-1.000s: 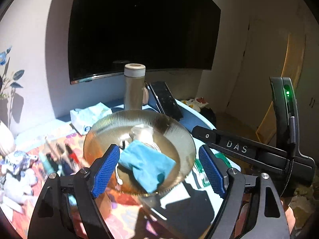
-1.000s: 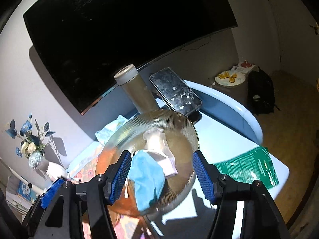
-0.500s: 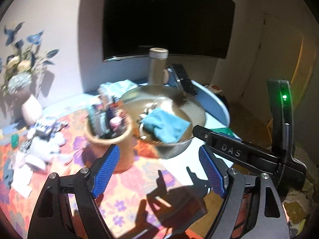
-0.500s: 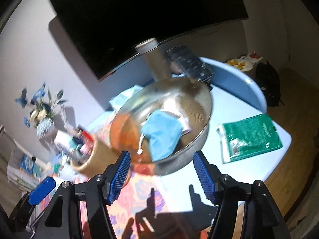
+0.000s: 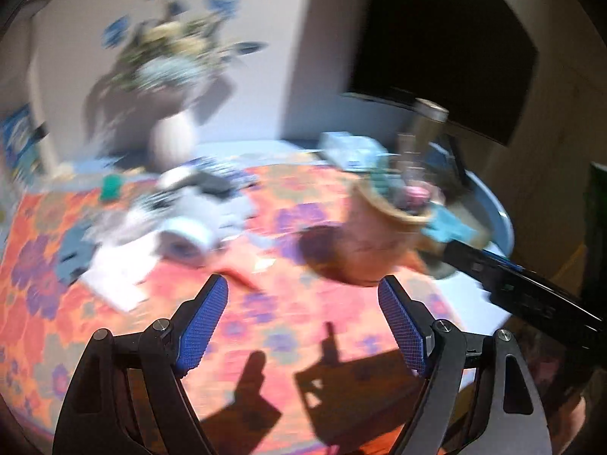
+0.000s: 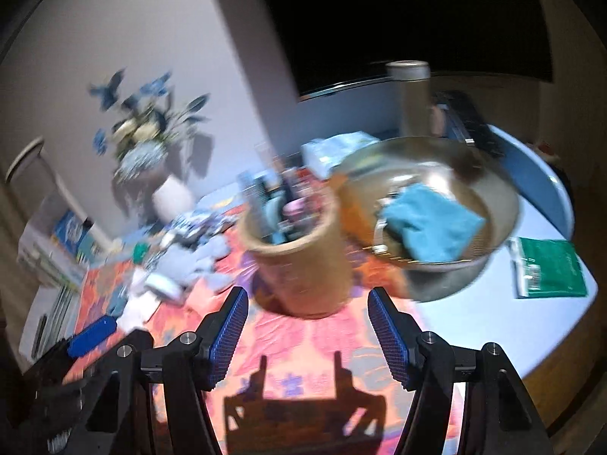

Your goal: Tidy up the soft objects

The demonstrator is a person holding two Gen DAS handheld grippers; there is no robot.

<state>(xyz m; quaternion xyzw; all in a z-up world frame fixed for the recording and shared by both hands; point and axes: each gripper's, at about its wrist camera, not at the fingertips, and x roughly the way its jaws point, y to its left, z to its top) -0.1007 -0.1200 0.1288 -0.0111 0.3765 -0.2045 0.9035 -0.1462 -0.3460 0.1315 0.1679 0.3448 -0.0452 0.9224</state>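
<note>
A blue cloth (image 6: 428, 223) lies in a ribbed glass bowl (image 6: 489, 261) on the right of the table, with a pale item beside it. A grey soft toy (image 5: 189, 220) and other soft pieces lie in a blurred pile at the left; the pile also shows in the right wrist view (image 6: 189, 261). My left gripper (image 5: 303, 322) is open and empty above the floral cloth. My right gripper (image 6: 305, 330) is open and empty, just in front of a tan cup (image 6: 299, 261) of pens. Both views are motion-blurred.
A white vase of blue flowers (image 5: 172, 140) stands at the back left. A tissue pack (image 6: 337, 148), a tall flask (image 6: 411, 102) and a phone (image 6: 466, 121) stand behind the bowl. A green packet (image 6: 546, 269) lies at the right edge.
Both grippers have pulled back from the bowl and swung left. The cup, soft pile and vase have come into view. Both stay open and empty.
</note>
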